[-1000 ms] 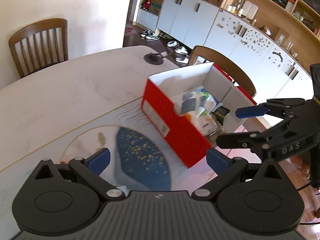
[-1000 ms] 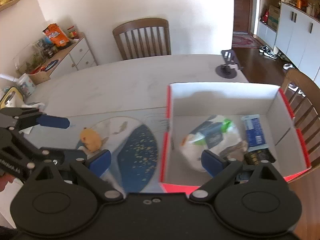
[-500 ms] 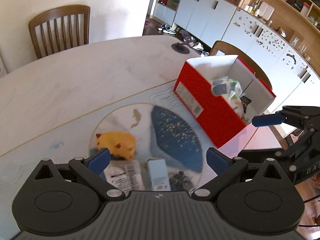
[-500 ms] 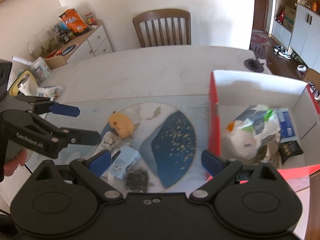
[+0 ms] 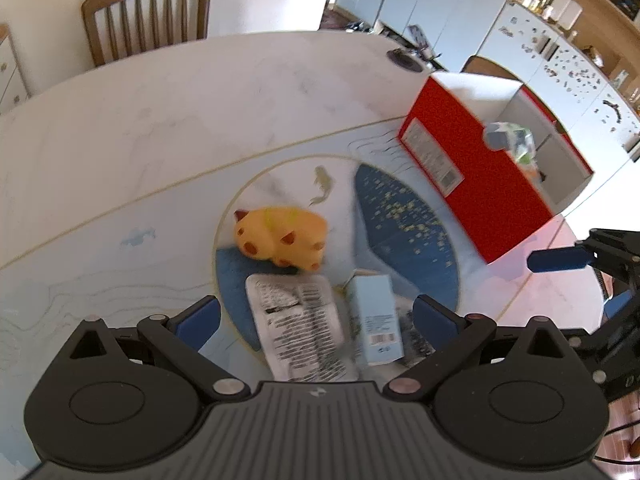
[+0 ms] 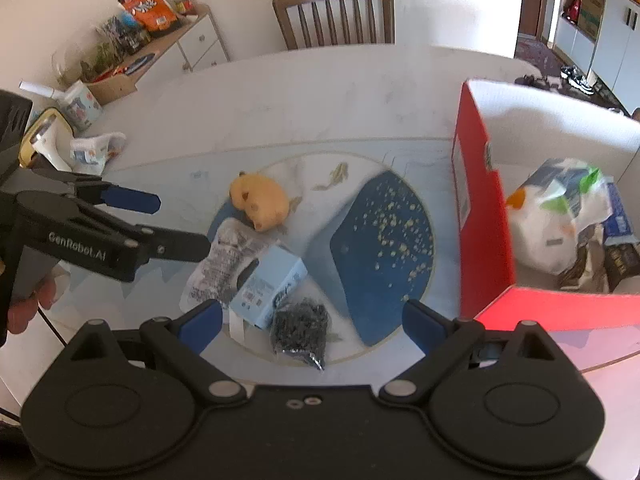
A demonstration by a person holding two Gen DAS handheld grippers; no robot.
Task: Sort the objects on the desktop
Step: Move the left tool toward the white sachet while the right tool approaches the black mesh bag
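Note:
A yellow plush toy [image 5: 282,238] [image 6: 260,201] lies on the patterned mat [image 5: 404,224]. Just in front of it lie a white printed packet [image 5: 298,334] [image 6: 224,260], a light blue carton [image 5: 374,318] [image 6: 268,286] and a small black bundle [image 6: 300,330]. My left gripper [image 5: 316,318] hovers open above the packet and carton, holding nothing. My right gripper [image 6: 312,322] is open too, over the black bundle. The red box [image 5: 472,184] [image 6: 480,216] at the right holds a white plastic bag [image 6: 556,216] and other packets.
Wooden chairs [image 5: 148,12] [image 6: 334,14] stand beyond the table's far edge. A black round stand [image 5: 404,60] sits at the far table rim. A low cabinet with snacks [image 6: 148,36] is at the left; a crumpled packet [image 6: 94,150] lies on the table's left part.
Both grippers have swung left, away from the red box, and now sit over the loose items on the mat. The toy, packet and carton came into full view.

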